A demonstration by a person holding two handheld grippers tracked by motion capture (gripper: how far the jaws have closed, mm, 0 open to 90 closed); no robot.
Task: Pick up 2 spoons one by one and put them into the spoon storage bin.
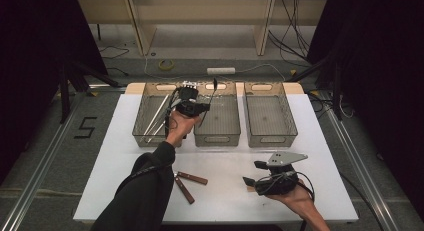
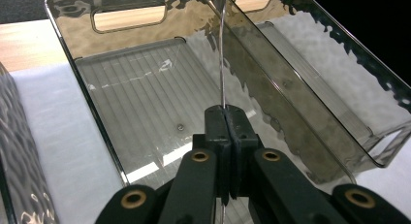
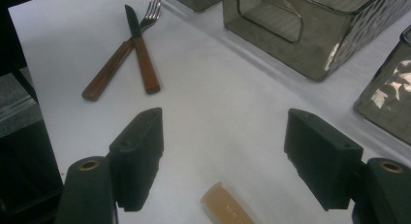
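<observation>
Landmark: the middle bin (image 1: 217, 122), centre of three clear bins at the far side of the counter (image 1: 125, 191).
Step in hand: sorting cutlery into the bins; one piece is being carried in over the middle bin.
Left hand-held gripper (image 1: 204, 107): clenched on a thin utensil (image 2: 222, 64), probably a spoon, gripped by its slim handle; seen from the left gripper view it stands up from the jaws above the bin's ribbed floor.
Utensil's place: over the near-left part of the middle bin, not yet resting on the bottom.
Right hand-held gripper (image 1: 254, 173): released, jaws wide apart, low over the counter well in front of the middle bin, with a tan, rounded piece (image 3: 227, 206) between the jaws.
Left bin (image 1: 145, 136): beside the middle bin, already holding long pale pieces.
Remaining: knife (image 3: 141, 54) and fork (image 3: 118, 56), wooden handles crossed, well in front of the middle bin.
Next move, as I judge: lower the utensil, then let go so it lies flat.
</observation>
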